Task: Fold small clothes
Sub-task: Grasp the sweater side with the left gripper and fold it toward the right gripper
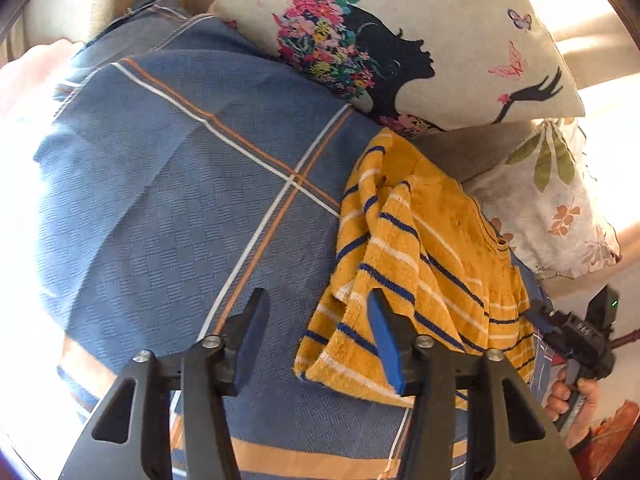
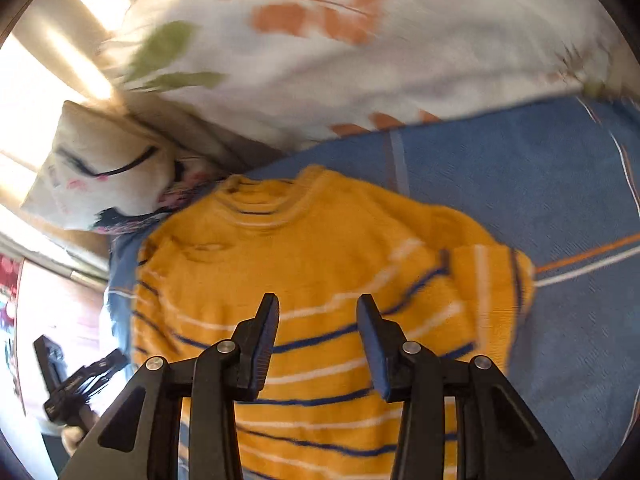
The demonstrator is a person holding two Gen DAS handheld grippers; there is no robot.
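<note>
Sweater [image 2: 320, 280], yellow with blue and white stripes, lay on the blue checked bedspread [image 1: 160, 200] just below two printed pillows [image 1: 440, 40], one sleeve already turned in over the body. Both grippers hung above it with nothing in them: the left gripper [image 1: 316, 340] stood part-open over the bedspread beside the near hem, and the right gripper [image 2: 318, 344] was part-open over the striped body. By my reckoning a fold had been laid and the next wanted starting. Doing it well meant pinching two matching points, lifting both layers together, and carrying them evenly so the stripes stayed square.
</note>
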